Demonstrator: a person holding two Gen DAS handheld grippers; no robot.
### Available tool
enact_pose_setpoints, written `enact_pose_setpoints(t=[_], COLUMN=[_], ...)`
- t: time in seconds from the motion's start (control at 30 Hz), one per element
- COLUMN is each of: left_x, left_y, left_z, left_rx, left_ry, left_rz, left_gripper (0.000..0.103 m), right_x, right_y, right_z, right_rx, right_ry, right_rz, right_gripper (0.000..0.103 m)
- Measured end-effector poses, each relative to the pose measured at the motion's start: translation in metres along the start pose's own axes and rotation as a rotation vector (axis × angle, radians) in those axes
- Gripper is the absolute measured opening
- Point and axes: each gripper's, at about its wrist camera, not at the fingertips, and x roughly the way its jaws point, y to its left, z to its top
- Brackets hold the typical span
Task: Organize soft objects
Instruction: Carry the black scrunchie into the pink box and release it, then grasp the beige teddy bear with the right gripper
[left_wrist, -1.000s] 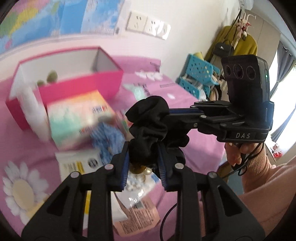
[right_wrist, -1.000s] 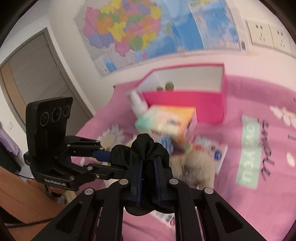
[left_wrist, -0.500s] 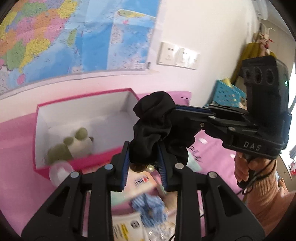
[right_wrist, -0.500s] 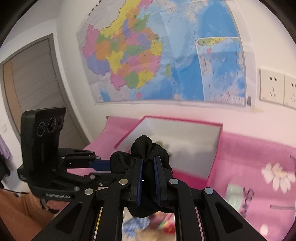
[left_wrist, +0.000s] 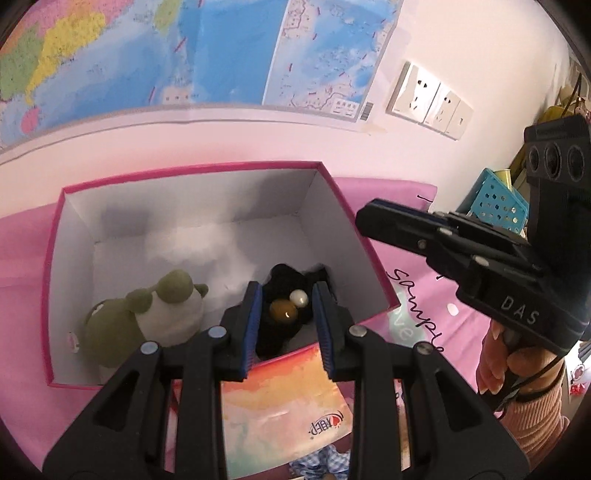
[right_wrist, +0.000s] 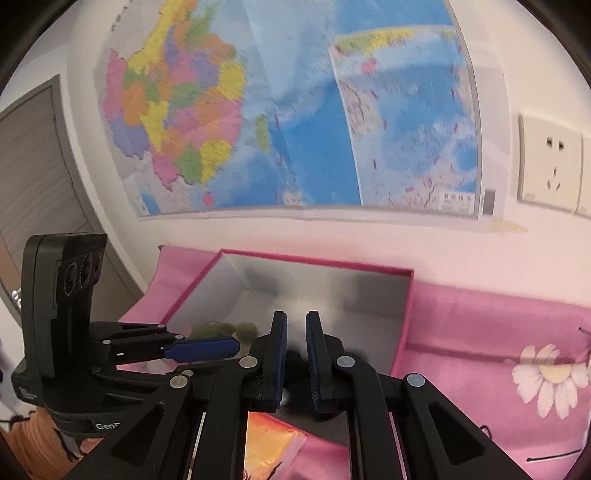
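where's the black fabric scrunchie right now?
Left wrist view: black fabric scrunchie lies inside the pink-rimmed white box, front right corner, right of the green plush toy, between the open left gripper fingers.

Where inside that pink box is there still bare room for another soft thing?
The pink box is bare along its back wall and left rear corner. The front is crowded: green plush toy front-left, black scrunchie front-right.

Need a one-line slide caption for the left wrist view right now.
Left claw open above the black scrunchie lying in the pink box beside the green plush.
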Motion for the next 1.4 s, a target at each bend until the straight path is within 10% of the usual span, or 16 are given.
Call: enact_pose_setpoints(t=[0.3,0.67,1.4], left_x=[-0.027,-0.074,-0.056], left_y=[-0.014,-0.029,-0.041], left_z=[-0.024,-0.073,-0.151], left_rx=[0.073,0.148,0.165], left_ry=[-0.059,-0.121,0.037], left_rz=[-0.011,-0.053,-0.124], left_gripper=[0.037,0.048,0.048], right_x=[-0.008,-0.070,-0.066], right_y=[-0.006,-0.004,0.009], right_z=[-0.028,-0.076,-0.174], right_rx=[0.036,0.077,0.062], right_ry=[0.044,0.011,0.159], right_rz=[0.026,0.095,0.087], right_gripper=[0.014,0.043,0.062])
